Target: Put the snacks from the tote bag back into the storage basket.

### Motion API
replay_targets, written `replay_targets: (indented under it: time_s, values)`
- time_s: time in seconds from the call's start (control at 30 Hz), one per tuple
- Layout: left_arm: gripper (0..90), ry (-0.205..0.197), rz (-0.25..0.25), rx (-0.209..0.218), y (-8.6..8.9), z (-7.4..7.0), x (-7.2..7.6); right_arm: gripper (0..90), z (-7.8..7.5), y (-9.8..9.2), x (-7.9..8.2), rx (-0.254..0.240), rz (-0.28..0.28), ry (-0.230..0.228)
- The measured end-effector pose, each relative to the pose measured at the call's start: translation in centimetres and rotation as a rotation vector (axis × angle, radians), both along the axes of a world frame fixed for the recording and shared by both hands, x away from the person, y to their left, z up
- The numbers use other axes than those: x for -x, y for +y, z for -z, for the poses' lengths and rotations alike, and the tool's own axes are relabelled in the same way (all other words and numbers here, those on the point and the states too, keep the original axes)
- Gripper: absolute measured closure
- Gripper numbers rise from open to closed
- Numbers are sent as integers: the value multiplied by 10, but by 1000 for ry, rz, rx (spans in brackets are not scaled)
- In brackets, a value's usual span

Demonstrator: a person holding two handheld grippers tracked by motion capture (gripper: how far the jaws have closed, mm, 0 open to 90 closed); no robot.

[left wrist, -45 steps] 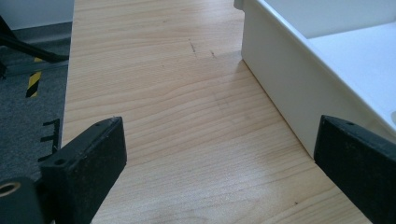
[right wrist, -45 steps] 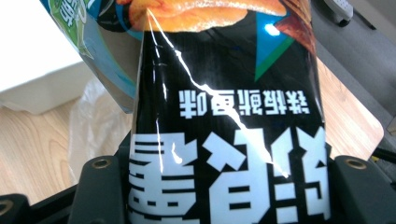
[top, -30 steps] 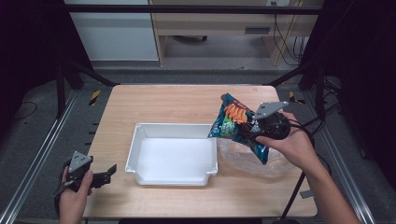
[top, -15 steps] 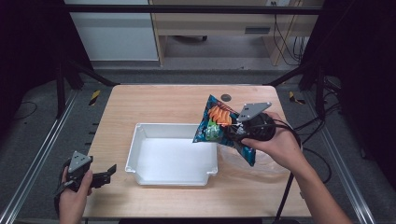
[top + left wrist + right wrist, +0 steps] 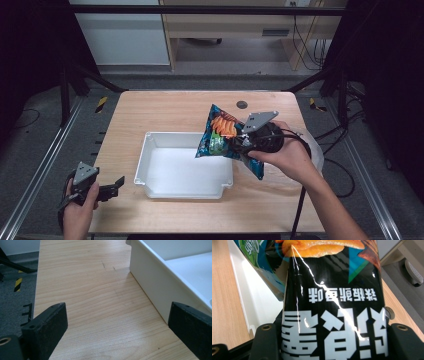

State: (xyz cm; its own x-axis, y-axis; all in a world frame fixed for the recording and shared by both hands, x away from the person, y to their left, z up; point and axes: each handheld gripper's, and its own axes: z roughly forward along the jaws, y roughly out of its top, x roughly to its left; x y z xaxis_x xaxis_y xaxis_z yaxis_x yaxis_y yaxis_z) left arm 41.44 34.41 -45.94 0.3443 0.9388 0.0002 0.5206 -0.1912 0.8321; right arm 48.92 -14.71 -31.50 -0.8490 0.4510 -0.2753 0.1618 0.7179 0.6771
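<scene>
A glossy black and blue snack bag (image 5: pixel 220 136) with an orange food picture hangs in the air over the right rim of the white tray (image 5: pixel 150 150). My right gripper (image 5: pixel 241 145) is shut on the bag, and in the right gripper view the bag (image 5: pixel 332 302) sits squeezed between both jaws, its white lettering upside down. My left gripper (image 5: pixel 117 186) rests at the table's front left corner, open, with bare wood between its jaws (image 5: pixel 112 322); the tray's wall (image 5: pixel 150 295) stands just to its right.
A clear plastic bag (image 5: pixel 307 150) lies on the table under my right wrist. A small dark grommet (image 5: pixel 242 105) marks the tabletop behind the tray. Cables (image 5: pixel 345 165) hang off the table's right side. Metal frame rails (image 5: pixel 40 170) run along the left.
My right gripper has carried the snack bag leftward from the right part of the table to above the tray's right edge. The left gripper has stayed put.
</scene>
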Motion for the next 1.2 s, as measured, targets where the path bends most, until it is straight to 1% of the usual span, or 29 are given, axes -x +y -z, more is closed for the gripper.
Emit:
replay_targets:
  time_s: [0.1, 0.3, 0.53, 1.0, 1.2]
  values:
    - [23, -10, -12, 4, 1, -1, 1, 388, 1, 5, 1, 2, -12, 0]
    - [23, -9, -16, 6, 2, -1, 1, 389, 1, 14, 3, -5, -33, -4]
    - [23, -6, -13, 3, 2, -1, 0, 389, 1, 23, 4, 2, -50, -2]
    - [23, -6, -13, 4, 2, 0, 0, 390, 4, 42, 0, 11, -84, 9]
    - [23, -6, -12, 5, 1, 0, 0, 390, 5, 50, -2, 14, -97, 5]
